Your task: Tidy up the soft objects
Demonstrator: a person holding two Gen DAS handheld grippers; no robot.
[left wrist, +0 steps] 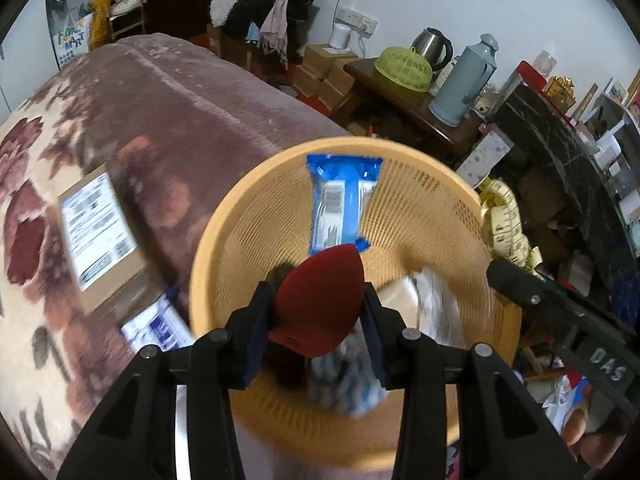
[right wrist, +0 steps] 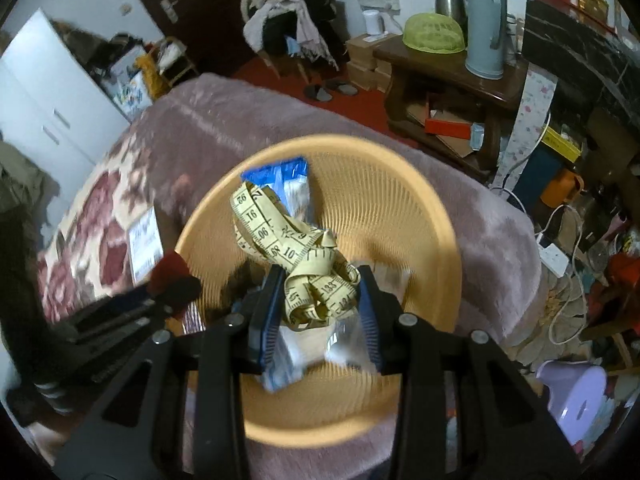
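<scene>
My left gripper [left wrist: 318, 312] is shut on a dark red makeup sponge [left wrist: 320, 300] and holds it over the orange mesh basket [left wrist: 420, 152]. My right gripper [right wrist: 320, 304] is shut on a bundled yellow measuring tape [right wrist: 296, 252], also over the basket [right wrist: 400, 160]. A blue-and-white packet [left wrist: 340, 204] lies in the basket, seen in the right wrist view too [right wrist: 292, 184]. Other white and clear packets [left wrist: 432, 304] lie at the basket's bottom. The right gripper and its tape [left wrist: 508, 224] show at the right of the left wrist view. The left gripper with the sponge [right wrist: 170, 270] shows at the left of the right wrist view.
The basket rests on a bed with a pink flowered blanket [left wrist: 180, 92]. A cardboard box with a label [left wrist: 100, 236] and a blue-and-white pack [left wrist: 156, 328] lie left of the basket. A wooden side table [right wrist: 440, 60] with a thermos and kettle stands behind.
</scene>
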